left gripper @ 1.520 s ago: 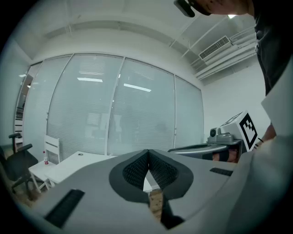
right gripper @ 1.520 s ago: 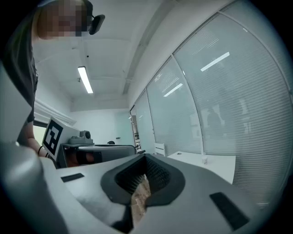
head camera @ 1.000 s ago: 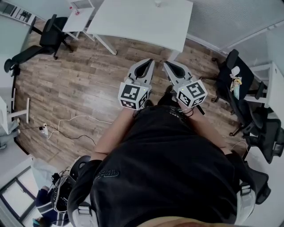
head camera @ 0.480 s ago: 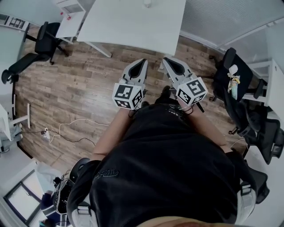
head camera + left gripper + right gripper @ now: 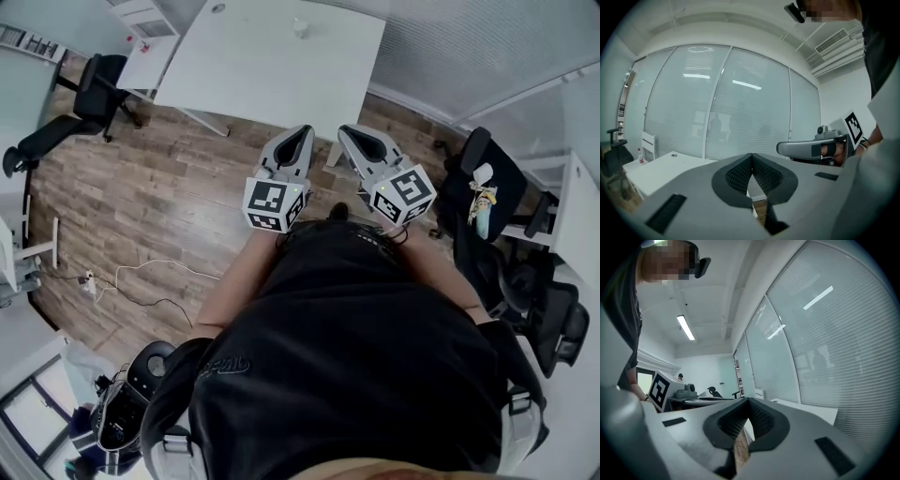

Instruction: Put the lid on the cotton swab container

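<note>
On the white table ahead stands a small pale object, possibly the swab container, and a small round disc lies near the far left corner; both are too small to tell apart further. My left gripper and right gripper are held side by side in front of my body, over the wooden floor short of the table's near edge. Both are shut with nothing between the jaws, as the left gripper view and the right gripper view show. Neither touches anything.
Black office chairs stand at the left and at the right. A smaller white desk adjoins the table's left side. A cable trails over the wooden floor. A glass wall with blinds lies behind the table.
Both grippers and I have moved forward toward the white table, which now sits lower and closer in the head view. The jaws stayed shut throughout.
</note>
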The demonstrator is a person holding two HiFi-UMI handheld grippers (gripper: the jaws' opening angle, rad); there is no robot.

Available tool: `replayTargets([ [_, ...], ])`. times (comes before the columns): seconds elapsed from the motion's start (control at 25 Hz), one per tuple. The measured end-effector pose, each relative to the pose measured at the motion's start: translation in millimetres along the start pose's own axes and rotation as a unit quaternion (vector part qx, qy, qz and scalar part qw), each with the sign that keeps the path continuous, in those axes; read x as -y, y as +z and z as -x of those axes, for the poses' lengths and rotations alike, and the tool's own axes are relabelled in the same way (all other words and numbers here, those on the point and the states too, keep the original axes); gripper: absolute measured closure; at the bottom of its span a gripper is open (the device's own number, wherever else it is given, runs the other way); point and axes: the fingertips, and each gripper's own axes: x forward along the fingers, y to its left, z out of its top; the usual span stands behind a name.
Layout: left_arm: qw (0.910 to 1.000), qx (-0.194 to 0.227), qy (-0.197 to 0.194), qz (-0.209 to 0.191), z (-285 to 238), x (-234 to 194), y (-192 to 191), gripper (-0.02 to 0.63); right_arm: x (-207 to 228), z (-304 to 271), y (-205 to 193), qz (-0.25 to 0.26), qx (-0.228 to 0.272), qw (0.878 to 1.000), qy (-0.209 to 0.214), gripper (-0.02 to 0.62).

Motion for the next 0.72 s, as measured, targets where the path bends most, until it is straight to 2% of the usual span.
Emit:
replayTargets([
  [0.24, 1.0, -0.002, 0.008, -0.005, -23, 5, -1, 0.591, 23, -8, 5, 0.005, 0.001, 1.0, 0.016, 0.572],
  [0.52, 0.9999, -0.013, 0.011, 0.001, -34, -18, -1, 0.591, 25, -34, 5, -0.001, -0.005, 1.0, 0.031, 0.572],
  [0.72, 0.9999, -0.009, 0.001, 0.008, -43, -40, 4, 0.591, 29, -55, 6, -0.002, -0.008, 1.0, 0.022, 0.572],
])
